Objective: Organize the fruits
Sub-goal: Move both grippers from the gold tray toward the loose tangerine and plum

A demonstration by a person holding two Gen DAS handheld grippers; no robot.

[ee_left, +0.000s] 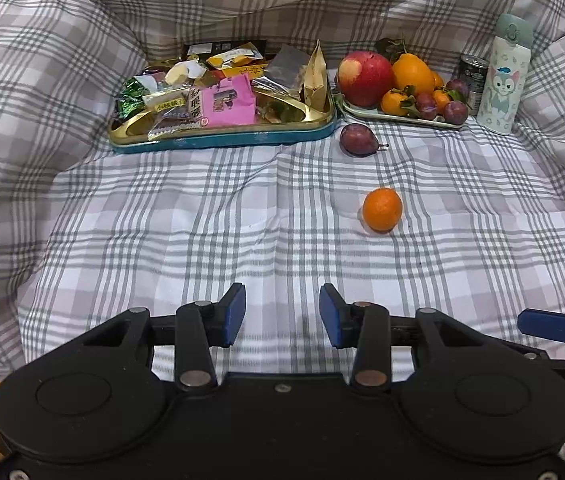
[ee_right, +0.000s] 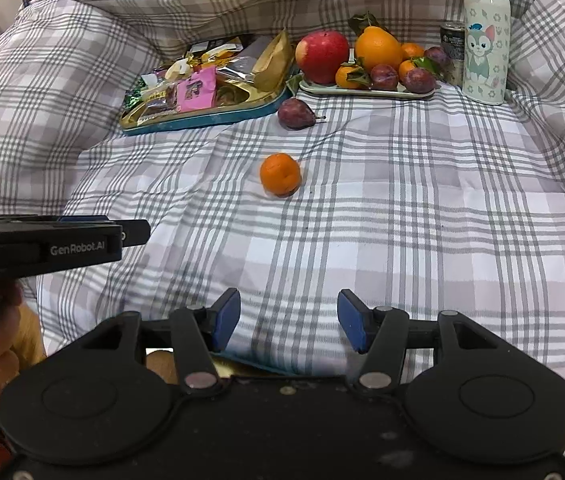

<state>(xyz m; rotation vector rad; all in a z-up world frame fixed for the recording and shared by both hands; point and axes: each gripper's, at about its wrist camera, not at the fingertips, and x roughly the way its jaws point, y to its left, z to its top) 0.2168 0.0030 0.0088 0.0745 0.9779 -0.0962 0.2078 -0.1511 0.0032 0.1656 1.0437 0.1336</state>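
A small orange mandarin lies loose on the plaid bedsheet; it also shows in the right wrist view. A dark purple plum lies beyond it, in front of the fruit tray, and shows in the right wrist view. The tray holds a red apple, a large orange, several mandarins and plums. My left gripper is open and empty, near the front. My right gripper is open and empty, also well short of the mandarin.
A teal and gold tin full of snack packets sits left of the fruit tray. A white cartoon bottle and a dark can stand at the right. Rumpled plaid bedding rises on both sides and behind.
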